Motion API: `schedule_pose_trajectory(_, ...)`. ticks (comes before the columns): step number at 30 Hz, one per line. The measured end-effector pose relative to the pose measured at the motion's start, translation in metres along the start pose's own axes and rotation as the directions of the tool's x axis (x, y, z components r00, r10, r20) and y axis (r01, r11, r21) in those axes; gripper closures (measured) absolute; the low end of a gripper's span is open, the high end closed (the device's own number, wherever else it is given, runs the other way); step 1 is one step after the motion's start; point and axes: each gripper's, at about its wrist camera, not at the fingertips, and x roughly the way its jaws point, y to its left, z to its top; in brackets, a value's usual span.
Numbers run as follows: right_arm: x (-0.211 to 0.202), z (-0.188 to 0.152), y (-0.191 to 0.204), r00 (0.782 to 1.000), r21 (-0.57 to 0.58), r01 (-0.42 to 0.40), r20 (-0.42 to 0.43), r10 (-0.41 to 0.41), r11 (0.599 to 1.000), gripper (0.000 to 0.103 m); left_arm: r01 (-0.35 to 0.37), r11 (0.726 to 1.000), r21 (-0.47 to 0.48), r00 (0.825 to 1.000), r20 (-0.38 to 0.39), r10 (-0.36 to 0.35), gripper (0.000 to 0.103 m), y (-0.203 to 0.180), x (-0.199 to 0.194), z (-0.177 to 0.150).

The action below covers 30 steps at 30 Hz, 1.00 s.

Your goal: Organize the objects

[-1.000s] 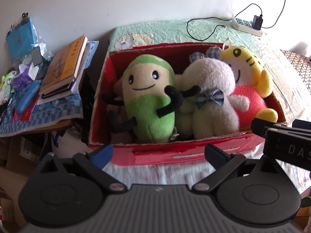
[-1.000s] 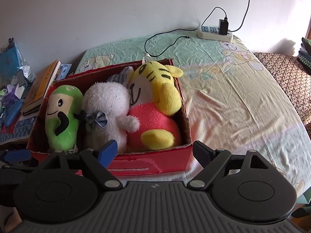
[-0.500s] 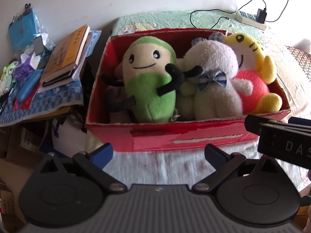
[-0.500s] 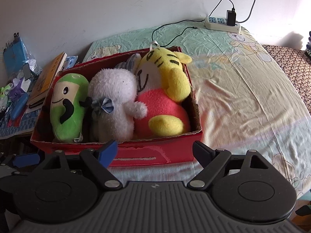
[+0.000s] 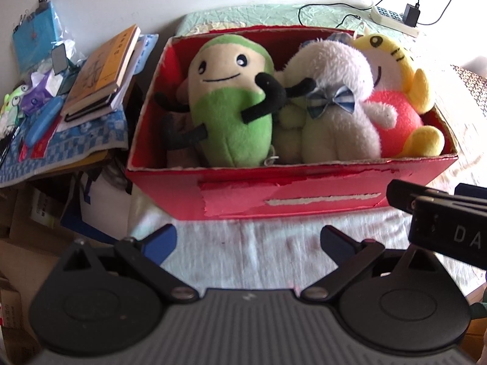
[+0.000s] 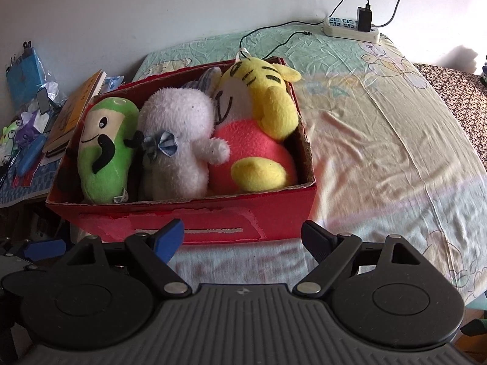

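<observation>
Red cardboard box (image 5: pixel 292 200) sits on the bed sheet (image 6: pixel 380 140), directly ahead of both claws and apart from them. It holds three plush toys side by side: green toy (image 5: pixel 231 103) at the left, white toy (image 5: pixel 334 100) with a blue bow in the middle, yellow and pink tiger toy (image 5: pixel 395 91) at the right.

Left gripper (image 5: pixel 249 238): fingers spread wide, nothing between them, short of the box's front wall. Right gripper (image 6: pixel 243 237): likewise spread and empty, short of the same wall; its body enters the left view at the right edge.

A dark item behind the green toy is mostly hidden; cannot identify. The holding hands are not visible.

Books (image 5: pixel 103 70) and clutter lie left of the box; power strip (image 6: pixel 350 26) lies at the wall.
</observation>
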Motion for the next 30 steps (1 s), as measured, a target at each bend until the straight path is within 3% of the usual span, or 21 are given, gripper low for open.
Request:
schedule_pose_trajectory(18,-0.008,-0.002,-0.022,0.996,0.063,0.066,0.050,-0.070,0.996,0.017,0.000,0.997,0.075,0.998,0.069,-0.005,0.002,-0.023,-0.010,0.007)
schedule_pose_trajectory(25,-0.011,0.004,-0.036,0.988,0.119,0.116,0.086,-0.127,0.986,0.017,0.032,0.988,0.152,0.988,0.143,-0.054,0.003,-0.040,-0.027,0.016)
schedule_pose_trajectory(30,-0.017,0.004,-0.047,0.980,0.142,0.162,0.095,-0.176,0.977,0.018,0.067,0.977,0.202,0.984,0.147,-0.098,0.003,-0.060,-0.026,0.024)
